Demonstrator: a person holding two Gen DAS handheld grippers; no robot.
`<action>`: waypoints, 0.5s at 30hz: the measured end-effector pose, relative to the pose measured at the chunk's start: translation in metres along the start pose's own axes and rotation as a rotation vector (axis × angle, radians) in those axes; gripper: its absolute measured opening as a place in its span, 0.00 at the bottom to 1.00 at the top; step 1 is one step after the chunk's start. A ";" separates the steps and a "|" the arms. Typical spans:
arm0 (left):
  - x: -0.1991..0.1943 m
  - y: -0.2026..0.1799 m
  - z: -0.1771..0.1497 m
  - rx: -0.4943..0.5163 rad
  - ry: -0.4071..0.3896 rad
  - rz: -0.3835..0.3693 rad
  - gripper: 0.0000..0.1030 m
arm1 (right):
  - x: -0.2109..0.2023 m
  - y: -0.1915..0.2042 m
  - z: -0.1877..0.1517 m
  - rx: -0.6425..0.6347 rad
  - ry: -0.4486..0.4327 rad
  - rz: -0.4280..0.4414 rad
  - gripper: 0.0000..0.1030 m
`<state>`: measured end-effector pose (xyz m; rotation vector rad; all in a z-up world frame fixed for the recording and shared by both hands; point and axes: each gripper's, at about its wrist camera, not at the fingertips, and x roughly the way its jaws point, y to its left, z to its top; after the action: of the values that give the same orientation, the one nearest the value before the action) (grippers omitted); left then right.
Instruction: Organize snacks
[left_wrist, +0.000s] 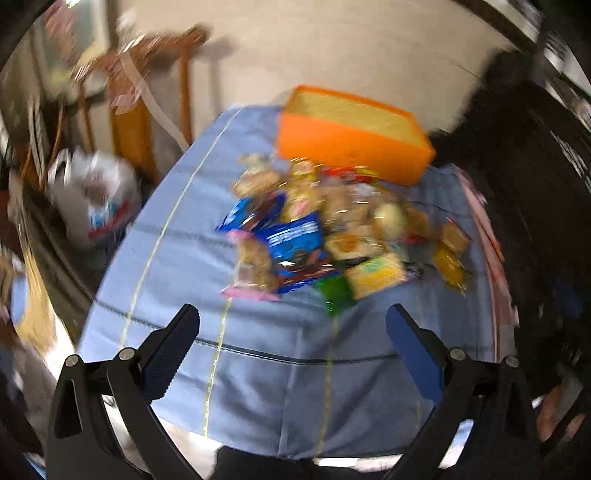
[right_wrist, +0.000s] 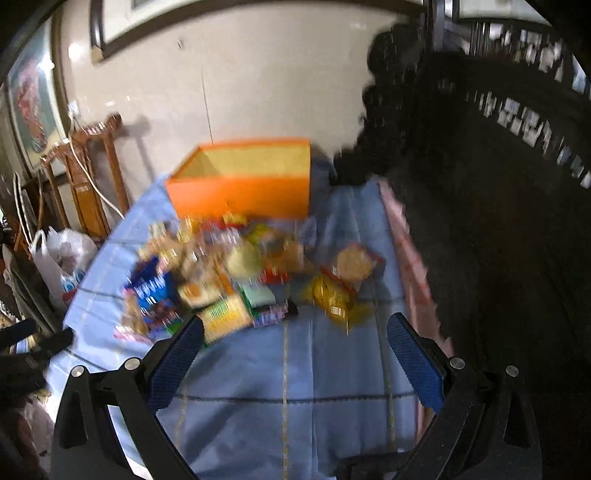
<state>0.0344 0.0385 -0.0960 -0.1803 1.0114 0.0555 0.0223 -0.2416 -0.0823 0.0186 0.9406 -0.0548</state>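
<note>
A heap of snack packets (left_wrist: 325, 225) lies on a blue tablecloth (left_wrist: 177, 258); blue wrappers, a yellow packet and clear cookie bags show through motion blur. Behind the heap stands an open orange box (left_wrist: 351, 147), nothing visible inside. My left gripper (left_wrist: 291, 317) hovers open above the near cloth, short of the heap. In the right wrist view the same heap (right_wrist: 236, 273) and orange box (right_wrist: 243, 192) appear; a yellow packet (right_wrist: 332, 295) lies apart at the right. My right gripper (right_wrist: 295, 328) is open, its left finger close to the heap's near edge, holding nothing.
A white plastic bag (left_wrist: 92, 199) sits on the floor left of the table beside wooden furniture (left_wrist: 140, 110). A dark fuzzy mass (right_wrist: 461, 184) fills the right side. The left gripper's dark tip (right_wrist: 33, 343) shows at the right wrist view's left edge. A pink strip borders the cloth's right edge (right_wrist: 410, 251).
</note>
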 end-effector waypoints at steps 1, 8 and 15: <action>0.013 0.012 0.000 -0.019 0.000 -0.016 0.96 | 0.014 0.001 -0.006 0.000 0.044 0.007 0.97; 0.106 0.012 0.013 0.130 0.021 -0.018 0.96 | 0.072 0.002 -0.019 0.001 0.188 0.000 0.96; 0.170 -0.032 0.041 0.259 -0.006 -0.019 0.95 | 0.081 0.003 0.000 0.028 0.210 -0.125 0.96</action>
<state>0.1628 0.0080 -0.2152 0.0470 1.0011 -0.0924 0.0705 -0.2416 -0.1477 -0.0092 1.1506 -0.1846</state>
